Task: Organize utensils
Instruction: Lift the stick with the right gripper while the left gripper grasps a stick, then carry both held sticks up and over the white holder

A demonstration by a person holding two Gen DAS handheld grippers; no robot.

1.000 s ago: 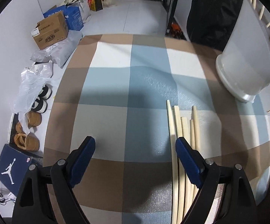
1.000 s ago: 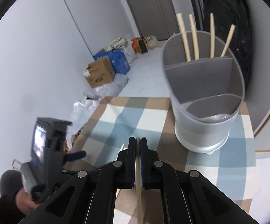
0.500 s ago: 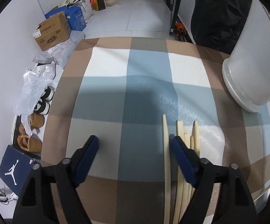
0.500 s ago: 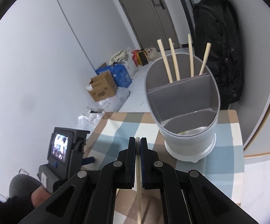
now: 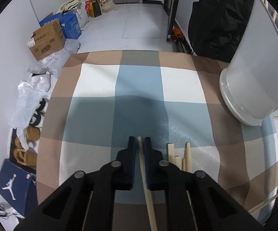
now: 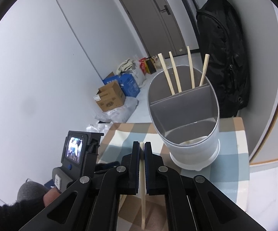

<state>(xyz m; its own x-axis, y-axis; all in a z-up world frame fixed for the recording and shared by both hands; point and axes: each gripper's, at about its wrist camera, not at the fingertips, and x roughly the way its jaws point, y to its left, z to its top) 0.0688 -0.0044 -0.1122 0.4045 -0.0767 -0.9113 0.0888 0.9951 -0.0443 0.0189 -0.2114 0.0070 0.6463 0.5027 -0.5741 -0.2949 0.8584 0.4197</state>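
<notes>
You are mid-collection: your left gripper (image 5: 139, 140) has clamped tight on one chopstick (image 5: 146, 190) low over the checked cloth (image 5: 139, 80), just beside the loose chopsticks (image 5: 179, 158) lying there. Your right gripper (image 6: 141, 146) pinches another chopstick (image 6: 142, 188), raised before the grey holder (image 6: 185, 119). Next, carry each over the rim and drop it into the far compartment, where four chopsticks (image 6: 177, 73) stand; the nearer compartment looks empty
</notes>
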